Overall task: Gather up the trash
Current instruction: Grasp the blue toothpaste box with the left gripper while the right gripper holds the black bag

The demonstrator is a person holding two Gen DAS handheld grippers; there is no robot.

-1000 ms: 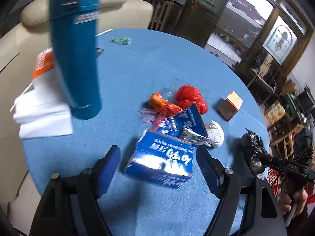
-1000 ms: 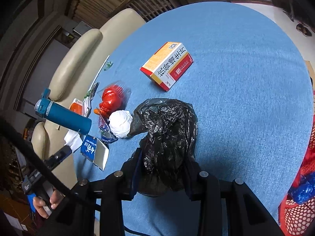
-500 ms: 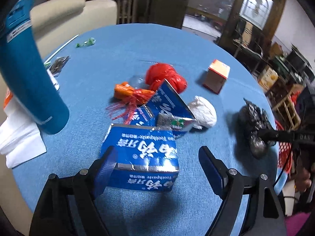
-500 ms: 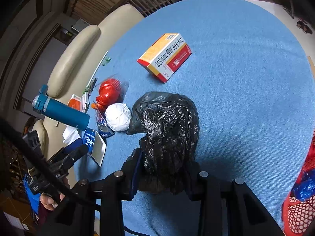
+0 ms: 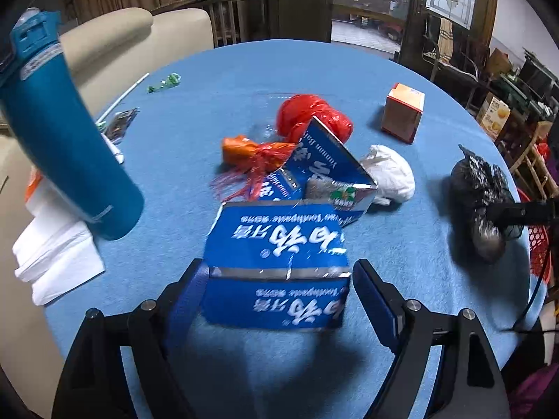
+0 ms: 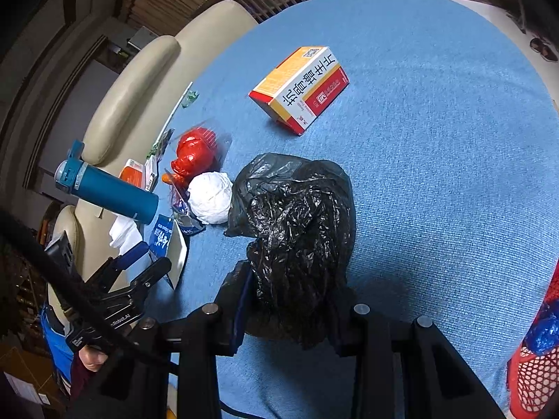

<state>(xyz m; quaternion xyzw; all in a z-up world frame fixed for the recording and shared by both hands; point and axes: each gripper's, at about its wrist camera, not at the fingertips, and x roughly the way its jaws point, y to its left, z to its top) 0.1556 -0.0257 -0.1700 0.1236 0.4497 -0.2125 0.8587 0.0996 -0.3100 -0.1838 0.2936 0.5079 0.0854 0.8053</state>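
Blue cloth covers the round table [image 5: 216, 70], with a cream sofa behind it. Left gripper [image 5: 279, 289] has its jaws apart, straddling the flattened blue toothpaste box [image 5: 276, 262]; the left pad looks about touching its edge, the right pad clear. Right gripper [image 6: 286, 310] is clamped on the black bag [image 6: 297, 216]. Closing could buckle the thin carton or skid it into the red wrappers [image 5: 258, 160] beyond. Since 1 second ago, the left gripper has rolled and come down around the box.
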